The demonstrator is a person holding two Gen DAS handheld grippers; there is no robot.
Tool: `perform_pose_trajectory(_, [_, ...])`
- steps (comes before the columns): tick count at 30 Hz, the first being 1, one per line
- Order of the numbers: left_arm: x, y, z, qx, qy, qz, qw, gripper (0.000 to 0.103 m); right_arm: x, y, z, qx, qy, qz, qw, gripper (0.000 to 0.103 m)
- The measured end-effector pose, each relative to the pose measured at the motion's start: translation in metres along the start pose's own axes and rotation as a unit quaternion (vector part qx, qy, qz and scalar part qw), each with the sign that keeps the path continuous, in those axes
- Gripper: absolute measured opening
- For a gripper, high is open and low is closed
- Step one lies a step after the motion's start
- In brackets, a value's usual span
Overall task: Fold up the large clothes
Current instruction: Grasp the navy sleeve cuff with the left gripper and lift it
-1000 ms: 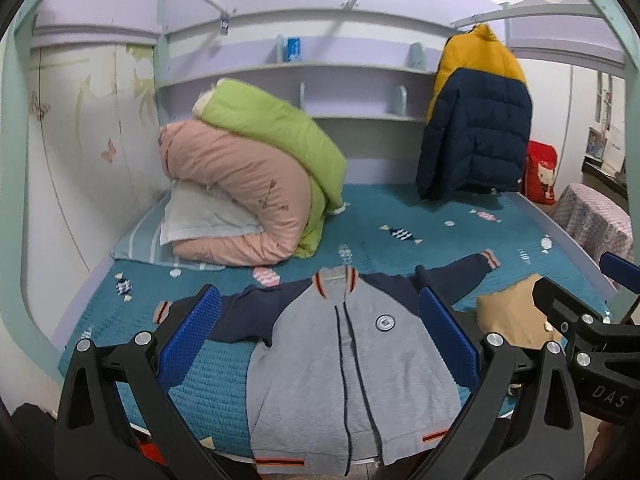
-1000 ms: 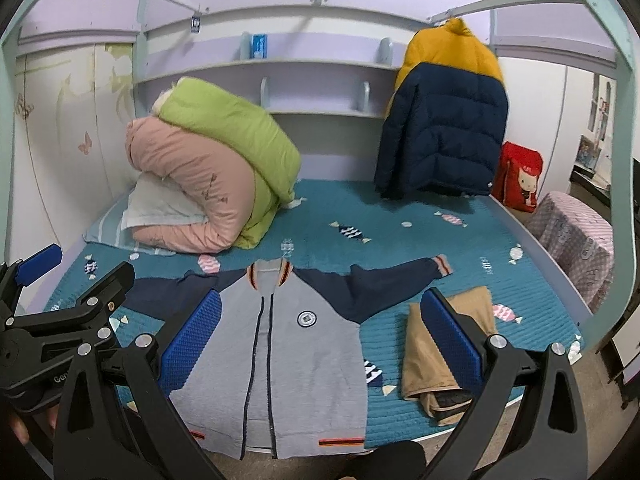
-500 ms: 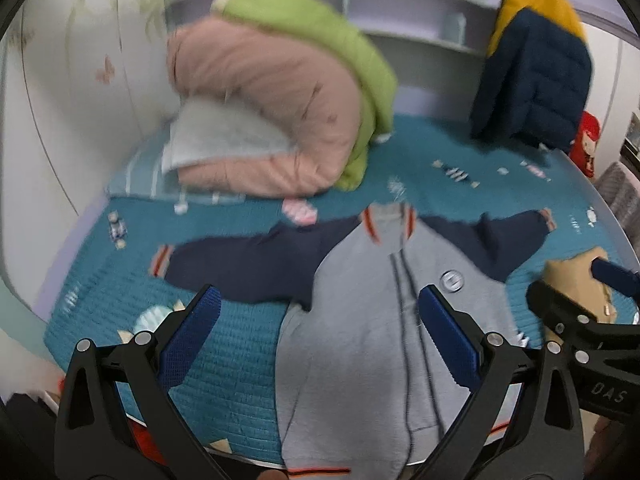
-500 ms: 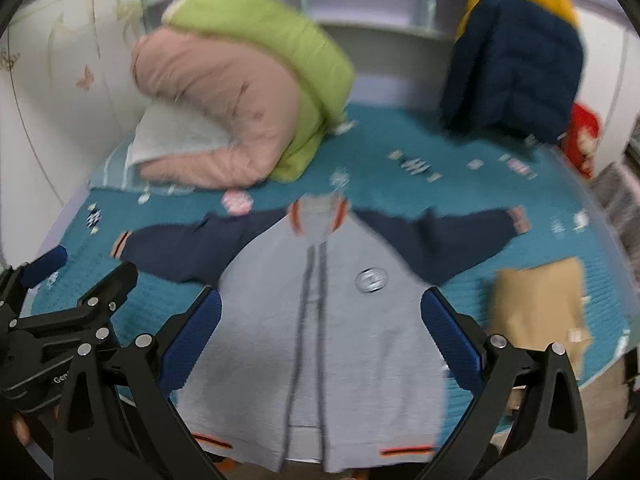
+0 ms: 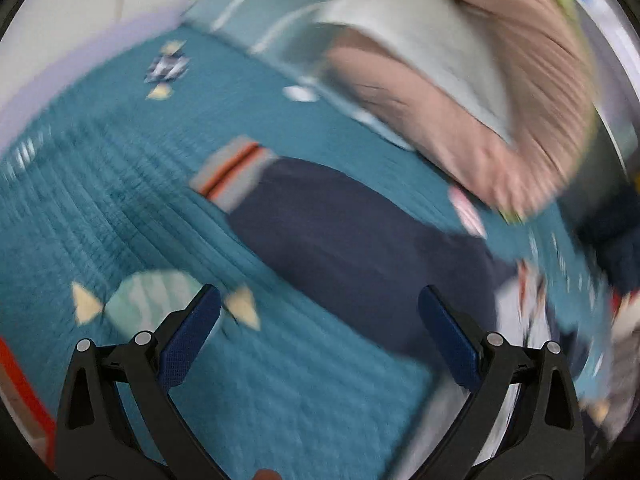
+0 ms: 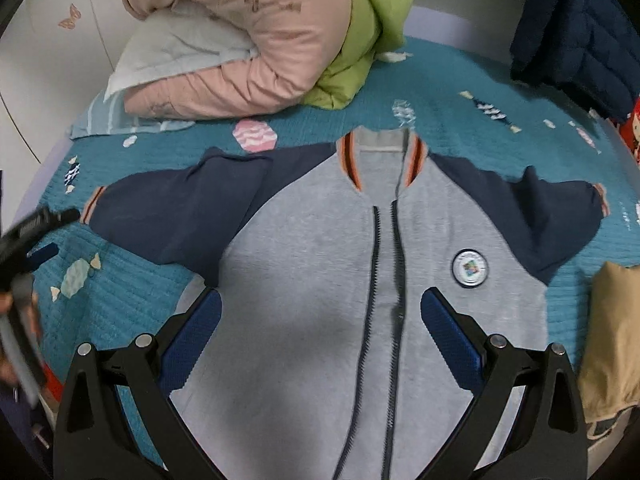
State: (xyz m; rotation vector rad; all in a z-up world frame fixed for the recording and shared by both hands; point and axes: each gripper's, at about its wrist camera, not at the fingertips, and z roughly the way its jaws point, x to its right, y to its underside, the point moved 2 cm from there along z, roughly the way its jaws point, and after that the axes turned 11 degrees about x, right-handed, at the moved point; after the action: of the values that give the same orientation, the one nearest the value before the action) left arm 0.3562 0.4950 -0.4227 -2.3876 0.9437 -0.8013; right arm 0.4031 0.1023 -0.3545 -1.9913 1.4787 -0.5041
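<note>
A grey zip jacket [image 6: 320,280] with navy sleeves lies flat, front up, on the teal bedspread [image 6: 460,120]. My right gripper [image 6: 320,320] is open and empty, low over the jacket's chest. My left gripper [image 5: 320,312] is open and empty, hovering just short of the jacket's left navy sleeve [image 5: 352,240], whose striped cuff [image 5: 232,172] lies ahead to the left. The left wrist view is blurred. The left gripper also shows at the left edge of the right wrist view [image 6: 28,240].
A rolled pink and green duvet [image 6: 248,32] with a white pillow [image 6: 180,48] lies at the head of the bed. A navy puffer coat [image 6: 576,32] hangs at the back right. A folded tan garment [image 6: 608,340] lies at the bed's right edge.
Both grippers have moved forward and down toward the bed. The left one has swung left over the sleeve and cuff; the right one now sits over the jacket's chest. Both stay open.
</note>
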Motion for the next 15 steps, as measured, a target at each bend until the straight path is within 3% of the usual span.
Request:
perform_pose_trajectory(4, [-0.044,-0.021,0.049,-0.031,0.002,-0.071,0.9970,0.098,-0.002,0.002,0.022,-0.004,0.001,0.006,1.000,0.096])
perform_pose_trajectory(9, [-0.058,-0.033,0.091,-0.055,0.027,-0.111,0.9919,0.098,0.005,0.006,0.046,-0.019,0.000,0.027,0.999,0.096])
perform_pose_trajectory(12, [-0.061,-0.032,0.096,-0.068,0.025,-0.116,0.9905,0.098,0.008,0.010,0.052,-0.028,-0.001,0.039,0.999,0.096])
perform_pose_trajectory(15, [-0.071,-0.034,0.093,-0.069,0.038,-0.169,0.9825,0.098,0.009,0.012,0.056,-0.028,-0.001,0.037,0.999,0.096])
